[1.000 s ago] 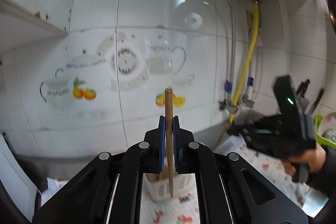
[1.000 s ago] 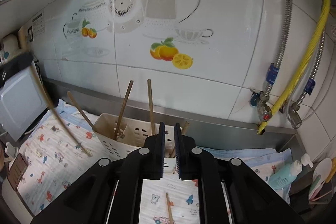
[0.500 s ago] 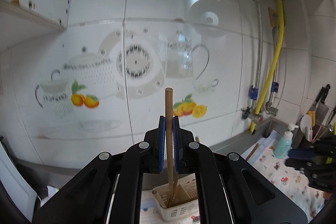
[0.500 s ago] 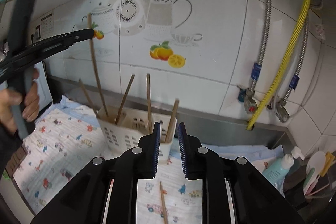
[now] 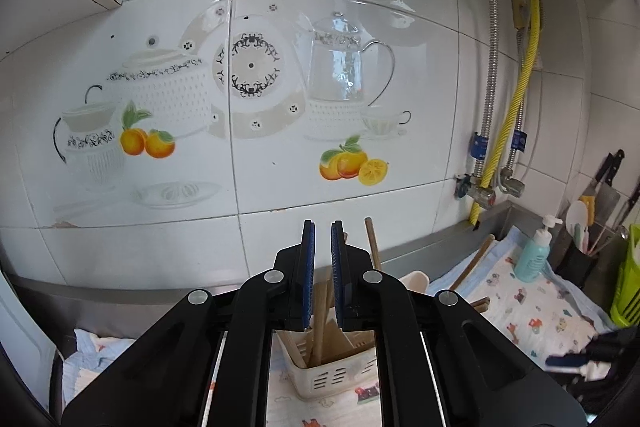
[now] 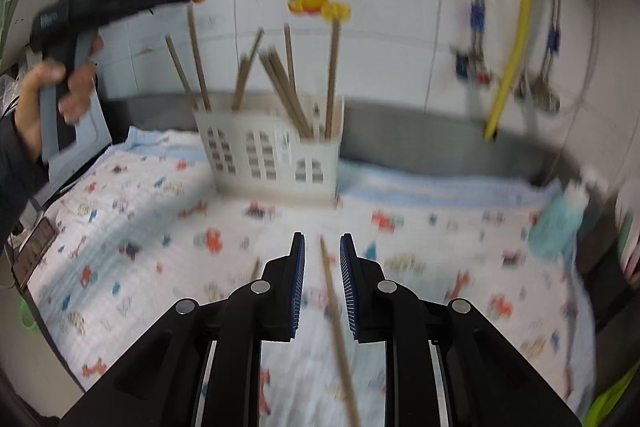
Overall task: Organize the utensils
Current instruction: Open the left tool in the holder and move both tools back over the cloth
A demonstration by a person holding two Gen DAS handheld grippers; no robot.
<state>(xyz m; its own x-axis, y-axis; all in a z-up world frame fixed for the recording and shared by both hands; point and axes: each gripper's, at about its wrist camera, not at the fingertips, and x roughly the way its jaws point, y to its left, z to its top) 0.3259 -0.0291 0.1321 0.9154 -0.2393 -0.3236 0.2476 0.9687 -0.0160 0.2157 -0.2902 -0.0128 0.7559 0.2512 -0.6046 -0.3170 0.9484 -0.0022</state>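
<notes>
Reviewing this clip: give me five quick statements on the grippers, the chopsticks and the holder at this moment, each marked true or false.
1. The left gripper grips a chopstick. False: its jaws stand apart with nothing clamped between them, above the holder.
2. The right gripper is open. True.
3. A loose chopstick lies on the patterned cloth between the right gripper's fingers. True.
4. The white holder lies tipped on its side. False: it stands upright on the cloth.
5. The holder has no chopsticks in it. False: several chopsticks stick up out of it.
</notes>
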